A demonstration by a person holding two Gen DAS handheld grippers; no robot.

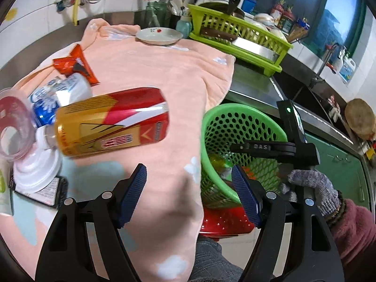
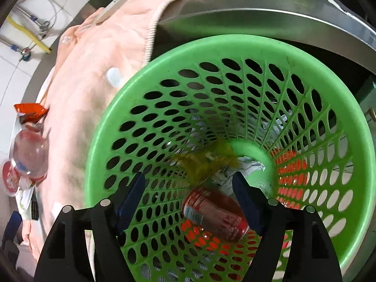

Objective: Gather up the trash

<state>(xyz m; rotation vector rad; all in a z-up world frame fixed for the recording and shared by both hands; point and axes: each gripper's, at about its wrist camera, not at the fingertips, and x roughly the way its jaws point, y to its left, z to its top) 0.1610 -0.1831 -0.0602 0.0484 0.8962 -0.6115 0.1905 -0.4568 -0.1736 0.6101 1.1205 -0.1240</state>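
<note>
Drop step: your right claw (image 2: pixel 188 202) hangs released above the green basket (image 2: pixel 347 108), red can (image 2: pixel 215 213) inside; your left claw (image 1: pixel 189 192), released and empty, next takes the gold-red can (image 1: pixel 112 122) left of the basket.

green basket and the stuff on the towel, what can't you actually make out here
- Green basket contents, right wrist view: a yellow-green smear is motion-blurred; the white scraps beneath are part hidden by a red can.
- Basket in the left wrist view: its lower part is hidden by the left gripper.
- Gold and red can, left wrist view: label blurred.
- Clear cup: cut off by the frame edge.
</note>
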